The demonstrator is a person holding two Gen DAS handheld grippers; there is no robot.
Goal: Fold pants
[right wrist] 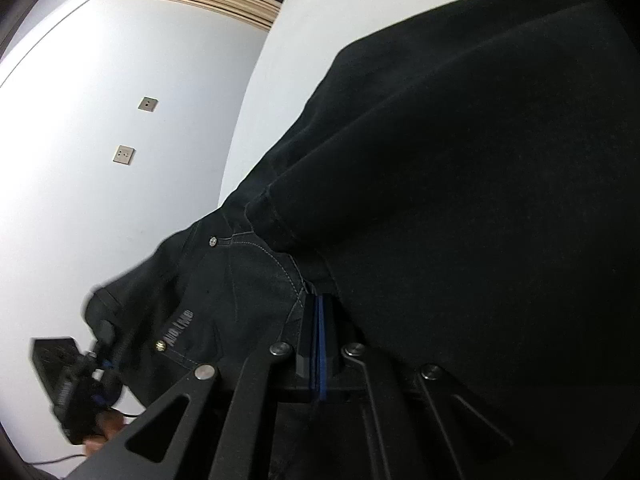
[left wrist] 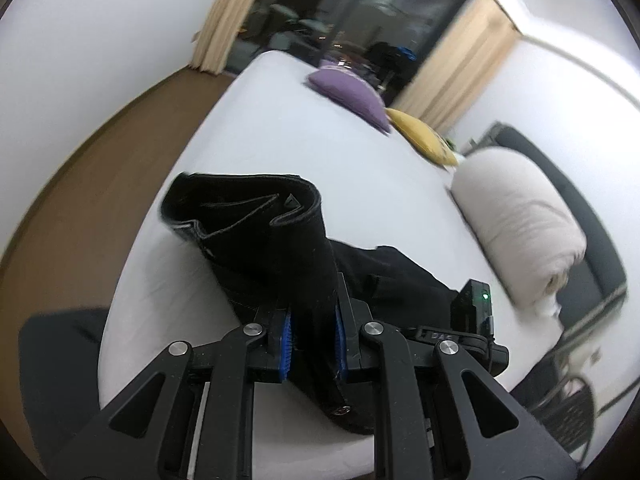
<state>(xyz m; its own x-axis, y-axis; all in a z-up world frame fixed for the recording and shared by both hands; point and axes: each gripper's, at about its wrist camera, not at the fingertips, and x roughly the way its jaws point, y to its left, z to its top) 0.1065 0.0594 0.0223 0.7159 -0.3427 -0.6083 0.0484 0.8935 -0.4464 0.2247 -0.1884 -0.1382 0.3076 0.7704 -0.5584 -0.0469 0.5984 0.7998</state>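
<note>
Left claw [left wrist: 312, 340]: angled downward over the white bed [left wrist: 280, 128]. Its blue pads [left wrist: 285, 344] are clenched on a bunched band of the black pants [left wrist: 280, 240], which passes between them. The gripped fabric rises ahead of the claw and ends in a curled, stitched hem, held off the bed. The rest of the pants trails to the right of the claw, lying on the bed.

Right claw [right wrist: 320, 344]: angled downward, close against the pants [right wrist: 460, 200]. Its blue pads [right wrist: 321, 340] stand pressed together with no gap; dark fabric lies against the tips, but whether a fold is pinched between them cannot be told. Left of this claw the pants show a pocket seam, two rivets and a printed label. Right of and above it, a large dark fold of the pants fills the view.

In the right wrist view the left claw [right wrist: 106, 360] appears at the far left edge of the pants, gripping the fabric, with part of a hand [right wrist: 108, 428] below it.

Beyond the pants on the bed: a purple cushion [left wrist: 352, 94], a yellow cushion [left wrist: 424, 136] and a rolled pale blanket [left wrist: 520, 216].
</note>
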